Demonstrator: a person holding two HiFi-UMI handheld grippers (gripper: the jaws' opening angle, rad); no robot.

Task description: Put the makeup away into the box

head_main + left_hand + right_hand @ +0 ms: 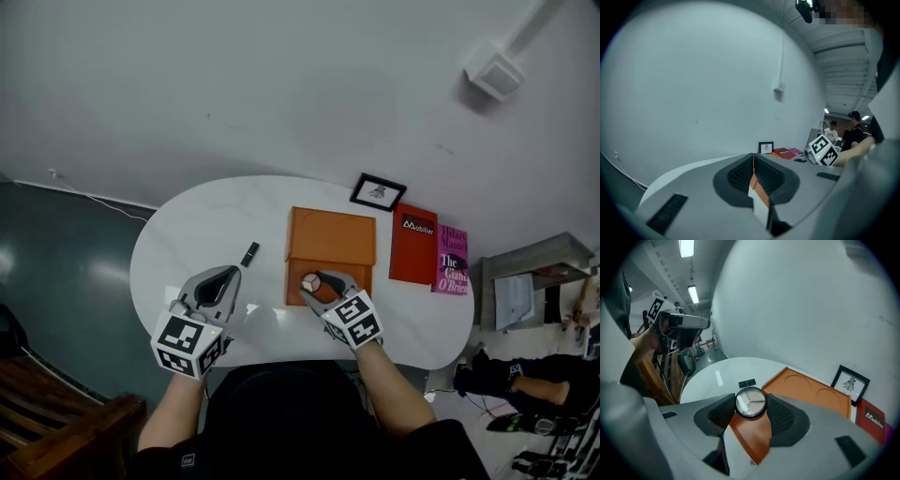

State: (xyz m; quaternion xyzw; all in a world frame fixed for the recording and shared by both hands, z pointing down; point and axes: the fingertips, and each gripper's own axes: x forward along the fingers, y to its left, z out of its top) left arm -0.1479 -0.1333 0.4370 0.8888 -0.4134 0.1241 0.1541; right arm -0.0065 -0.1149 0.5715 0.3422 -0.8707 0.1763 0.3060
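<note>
A pale wall backs a white oval table (187,239), and an orange box (333,239) lies open at its middle. A small framed picture (378,192) stands behind the box, with a red book (413,246) and a pink book (452,261) to its right.

The right gripper (319,281) hangs over the near edge of the box. Its jaws are clamped on a round compact (310,283), so this looks like the step of carrying that piece in. The next move calls for lowering it into the box and parting the jaws once it rests there.

A slim black tube (249,253) lies on the table left of the box, apart from it, and is probably the next piece to go in. The left gripper (230,274) hovers near that tube, on the side away from the box, with its jaws pressed together and nothing between them.

The right gripper view alone shows the pads gripping the compact's (750,403) dark rim on either side, its clear lid, and two round recesses in the box's (811,392) far panel. The left gripper view confirms its own closed jaws but shows neither tube nor compact. Only the head view shows both grippers and the tube together.
</note>
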